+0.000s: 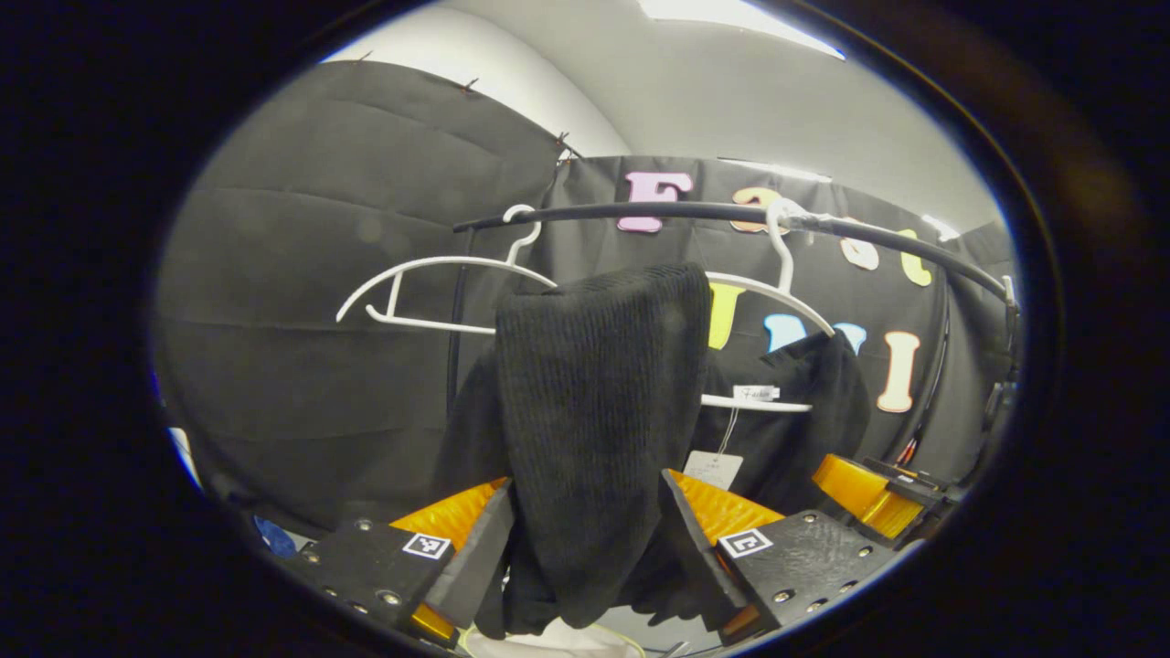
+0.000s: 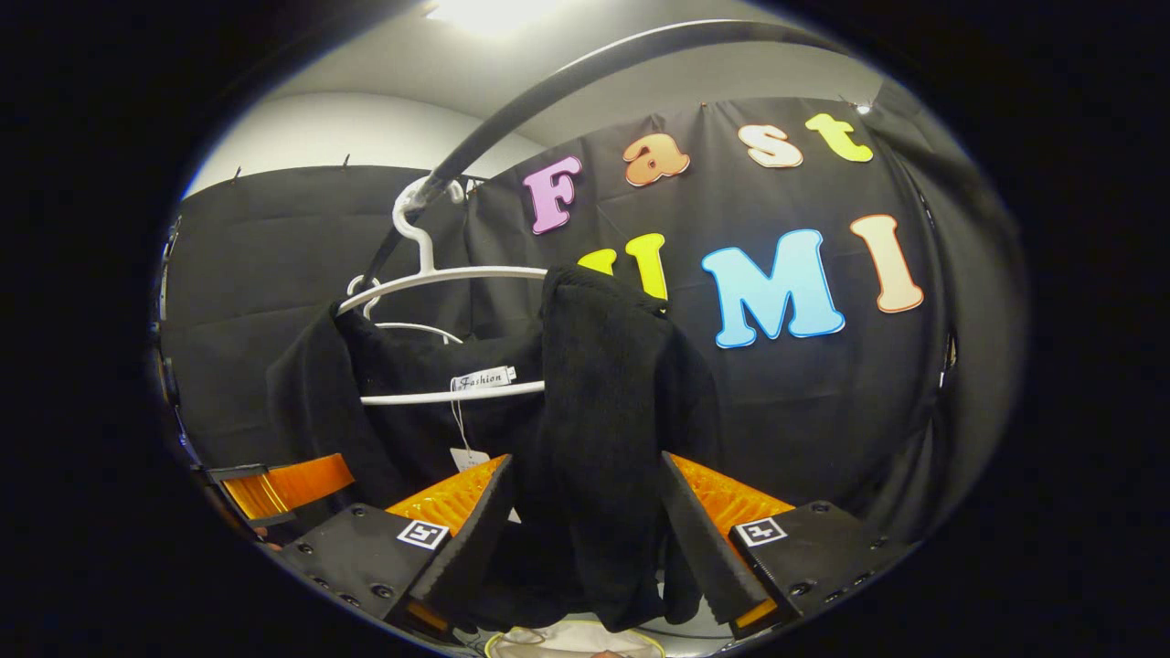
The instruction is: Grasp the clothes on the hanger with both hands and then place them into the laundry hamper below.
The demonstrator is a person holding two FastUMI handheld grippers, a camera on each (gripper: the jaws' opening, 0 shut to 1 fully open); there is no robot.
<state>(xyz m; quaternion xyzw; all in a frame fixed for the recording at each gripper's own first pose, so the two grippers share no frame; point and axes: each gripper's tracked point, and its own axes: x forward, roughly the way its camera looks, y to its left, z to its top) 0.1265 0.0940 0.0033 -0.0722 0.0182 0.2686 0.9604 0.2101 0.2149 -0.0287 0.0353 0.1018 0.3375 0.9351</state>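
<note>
— While the black garment point(image 1: 594, 402) draped over the hanger point(image 1: 777, 292), why clamp it?
— You pinched one shoulder in each closed gripper, left gripper point(image 1: 585, 539) and right gripper point(image 2: 585, 539), so it lifted evenly.

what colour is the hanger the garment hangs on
White, plain; the hanger shows best in the right gripper view.

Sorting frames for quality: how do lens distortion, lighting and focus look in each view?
Left gripper view: the rail bows under fisheye distortion, a ceiling light blows out, and the black garment keeps sharp knit texture. Right gripper view: the rail curves strongly, glare sits at top, and the garment reads nearly featureless.
</note>
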